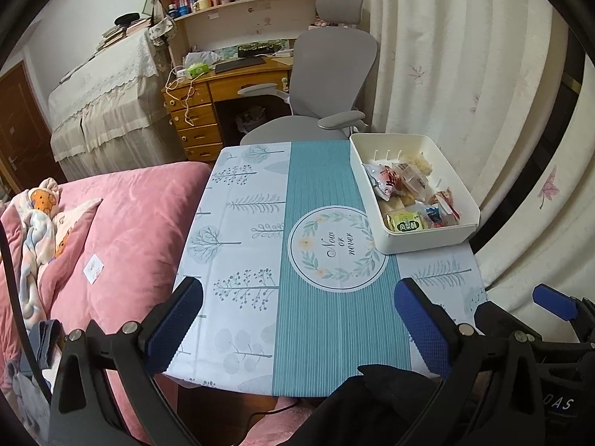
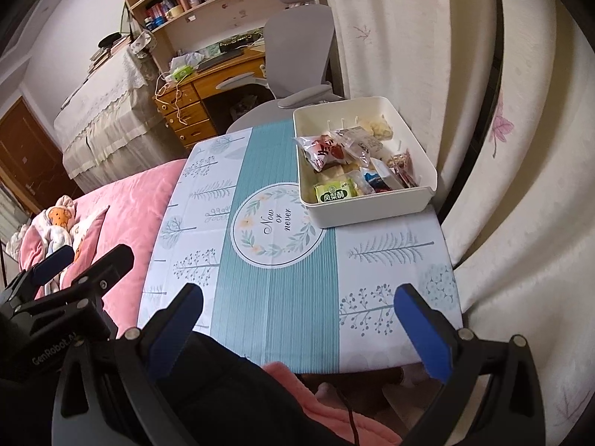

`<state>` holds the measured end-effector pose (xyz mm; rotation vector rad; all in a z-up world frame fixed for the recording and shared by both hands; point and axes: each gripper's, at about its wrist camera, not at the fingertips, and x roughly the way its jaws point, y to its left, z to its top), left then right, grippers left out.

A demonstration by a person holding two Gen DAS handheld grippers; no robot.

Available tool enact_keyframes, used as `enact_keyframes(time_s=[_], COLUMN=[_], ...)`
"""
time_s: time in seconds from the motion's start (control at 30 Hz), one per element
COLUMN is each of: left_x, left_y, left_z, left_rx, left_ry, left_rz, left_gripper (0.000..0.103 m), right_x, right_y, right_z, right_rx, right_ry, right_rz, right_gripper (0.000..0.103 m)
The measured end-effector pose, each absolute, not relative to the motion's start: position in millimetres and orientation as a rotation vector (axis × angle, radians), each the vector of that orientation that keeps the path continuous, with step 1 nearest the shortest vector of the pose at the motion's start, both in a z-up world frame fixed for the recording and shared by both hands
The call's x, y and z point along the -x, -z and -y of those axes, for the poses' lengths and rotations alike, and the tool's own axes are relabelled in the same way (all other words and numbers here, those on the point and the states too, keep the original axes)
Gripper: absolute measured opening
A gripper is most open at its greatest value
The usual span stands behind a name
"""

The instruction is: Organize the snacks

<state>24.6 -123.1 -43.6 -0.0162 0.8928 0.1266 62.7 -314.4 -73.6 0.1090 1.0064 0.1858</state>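
Hovering wide open, empty: left tongs [image 1: 297, 319], right tongs [image 2: 299, 319]; green packet label [image 2: 334, 192] legible only in right view

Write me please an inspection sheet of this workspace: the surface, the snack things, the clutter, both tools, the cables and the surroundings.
Surface: small table under a teal and white tree-print cloth; its round "Now or never" emblem is uncovered.
Job's things: white bin at the far right corner, holding mixed wrapped snacks, among them a green packet and a red-printed packet.
Clutter: nothing seen on the cloth outside the bin.
Grippers: left tool open and empty; right tool open and empty, both at the near edge.
Cables: black cable hanging below the near edge.
Surroundings: pink bedding left, curtain right, grey chair and wooden desk behind.
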Motion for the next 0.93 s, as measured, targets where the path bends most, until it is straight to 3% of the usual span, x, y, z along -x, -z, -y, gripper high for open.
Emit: enact_keyframes(time_s=[0.93], left_x=[-42], left_y=[55], left_z=[136], left_rx=[0.036], left_ry=[-0.172], left_rz=[-0.950], left_gripper=[0.102], right_x=[-87], right_y=[86], right_z=[329], right_rx=[-0.071], right_ry=[-0.234], right_rz=[-1.074], right_gripper=[0.103])
